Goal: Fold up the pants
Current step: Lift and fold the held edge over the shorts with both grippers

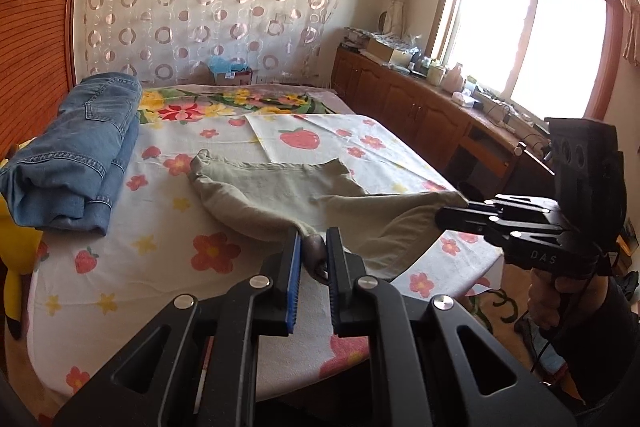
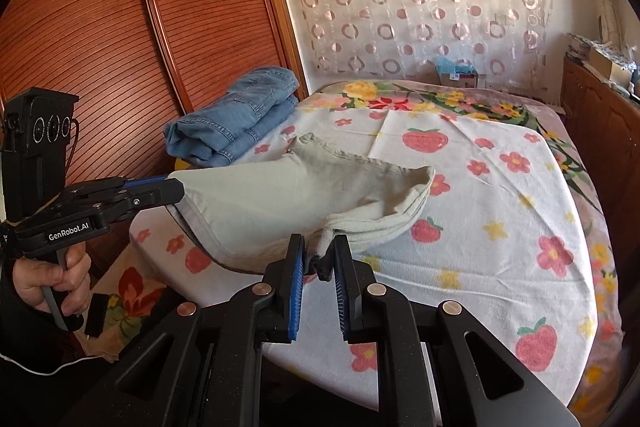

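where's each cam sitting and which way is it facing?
Left wrist: on the left gripper, facing across the bed toward the window; right gripper and hand show.
Right wrist: on the right gripper, facing the wardrobe; left gripper and hand show.
Shared: beige pants pinched by both, folded jeans.

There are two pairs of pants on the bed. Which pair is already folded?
The blue jeans, folded beside the wardrobe. The beige pants are held up by both claws.
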`<state>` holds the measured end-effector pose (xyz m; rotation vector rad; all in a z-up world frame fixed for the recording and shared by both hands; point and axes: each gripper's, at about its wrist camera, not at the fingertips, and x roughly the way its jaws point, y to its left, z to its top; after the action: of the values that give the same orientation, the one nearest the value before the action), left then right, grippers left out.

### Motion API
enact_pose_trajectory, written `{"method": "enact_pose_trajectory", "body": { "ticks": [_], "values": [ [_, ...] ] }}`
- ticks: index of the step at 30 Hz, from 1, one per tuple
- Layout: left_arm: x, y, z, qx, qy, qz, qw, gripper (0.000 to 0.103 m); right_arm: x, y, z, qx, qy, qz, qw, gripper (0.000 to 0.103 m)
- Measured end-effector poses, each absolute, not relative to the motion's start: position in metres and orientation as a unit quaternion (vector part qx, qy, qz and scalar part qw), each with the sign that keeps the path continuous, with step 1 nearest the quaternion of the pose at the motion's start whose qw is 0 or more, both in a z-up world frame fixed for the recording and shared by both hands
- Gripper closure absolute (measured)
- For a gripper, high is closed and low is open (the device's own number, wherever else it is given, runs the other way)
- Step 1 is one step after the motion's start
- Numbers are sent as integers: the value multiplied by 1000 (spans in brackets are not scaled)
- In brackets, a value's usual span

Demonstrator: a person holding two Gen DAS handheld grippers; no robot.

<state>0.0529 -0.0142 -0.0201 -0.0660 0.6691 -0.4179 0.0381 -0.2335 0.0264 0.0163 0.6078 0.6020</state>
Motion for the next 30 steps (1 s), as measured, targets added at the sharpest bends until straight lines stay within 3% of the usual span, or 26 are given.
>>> {"method": "enact_pose_trajectory", "body": {
  "ticks": [7, 30],
  "values": [
    [89, -10, -39, -36, 348, -181, 919, 90, 72, -225, 13, 6, 311, 275, 910, 89],
    [187, -4, -22, -25, 333, -135, 933, 90, 173, -192, 23, -5, 298, 251, 921, 89]
  ]
}}
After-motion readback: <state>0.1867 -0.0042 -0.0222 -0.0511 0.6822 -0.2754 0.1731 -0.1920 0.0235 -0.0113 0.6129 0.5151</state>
